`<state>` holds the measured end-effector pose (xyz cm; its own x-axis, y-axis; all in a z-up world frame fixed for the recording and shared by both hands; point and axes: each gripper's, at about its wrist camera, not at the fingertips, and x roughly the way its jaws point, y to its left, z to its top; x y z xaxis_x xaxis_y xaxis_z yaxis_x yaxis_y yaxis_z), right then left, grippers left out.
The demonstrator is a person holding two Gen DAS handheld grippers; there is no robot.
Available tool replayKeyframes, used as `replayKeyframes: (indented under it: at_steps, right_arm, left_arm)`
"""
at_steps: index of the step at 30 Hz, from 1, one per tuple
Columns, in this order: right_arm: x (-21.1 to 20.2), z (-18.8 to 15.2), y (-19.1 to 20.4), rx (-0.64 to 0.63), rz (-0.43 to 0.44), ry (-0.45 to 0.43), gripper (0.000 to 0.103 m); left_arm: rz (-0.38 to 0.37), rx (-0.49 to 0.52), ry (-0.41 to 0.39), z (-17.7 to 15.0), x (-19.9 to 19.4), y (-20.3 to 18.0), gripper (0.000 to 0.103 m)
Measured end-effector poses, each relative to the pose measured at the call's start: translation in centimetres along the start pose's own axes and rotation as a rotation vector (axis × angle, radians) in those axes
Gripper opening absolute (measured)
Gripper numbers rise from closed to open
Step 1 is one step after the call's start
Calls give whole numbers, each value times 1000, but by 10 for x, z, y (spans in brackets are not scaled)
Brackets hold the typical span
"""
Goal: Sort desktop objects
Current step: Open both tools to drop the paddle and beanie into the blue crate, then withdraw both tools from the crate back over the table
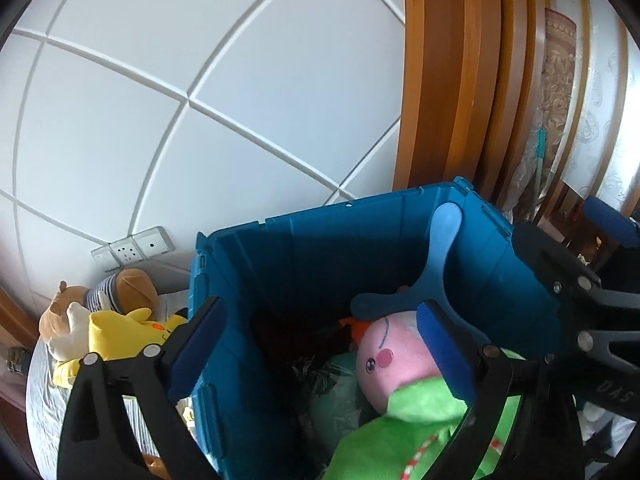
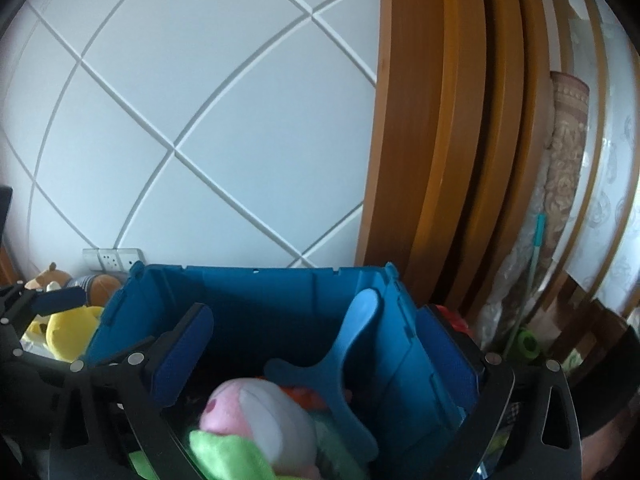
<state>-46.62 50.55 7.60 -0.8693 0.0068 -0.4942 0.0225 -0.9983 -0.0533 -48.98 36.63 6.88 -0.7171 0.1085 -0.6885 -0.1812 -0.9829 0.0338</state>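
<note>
I see white wall panels (image 1: 200, 60) w/ diagonal grooves, wall sockets (image 1: 132, 248), wooden door frame (image 1: 440, 80), patterned curtain (image 2: 568, 160).

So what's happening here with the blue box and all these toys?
A person is tidying toys into a blue bin with a handheld tool in each hand. Both the left tool and the right tool hang open over the bin, holding nothing. Inside lie a pink plush in green and a blue three-armed toy. A yellow plush and a brown plush wait outside.
</note>
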Motion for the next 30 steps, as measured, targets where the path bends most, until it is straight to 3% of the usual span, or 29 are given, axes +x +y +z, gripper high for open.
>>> replayKeyframes:
  at_steps: [19,30]
  right_arm:
    - [-98,0,23,-6,-23,-92,103]
    - [-191,-11,103,-50,21,-213,103]
  left_arm:
    - [-26,-27,-67,-38,-83,28,101]
    - [-19,-63,-170,-96,-175,99,103]
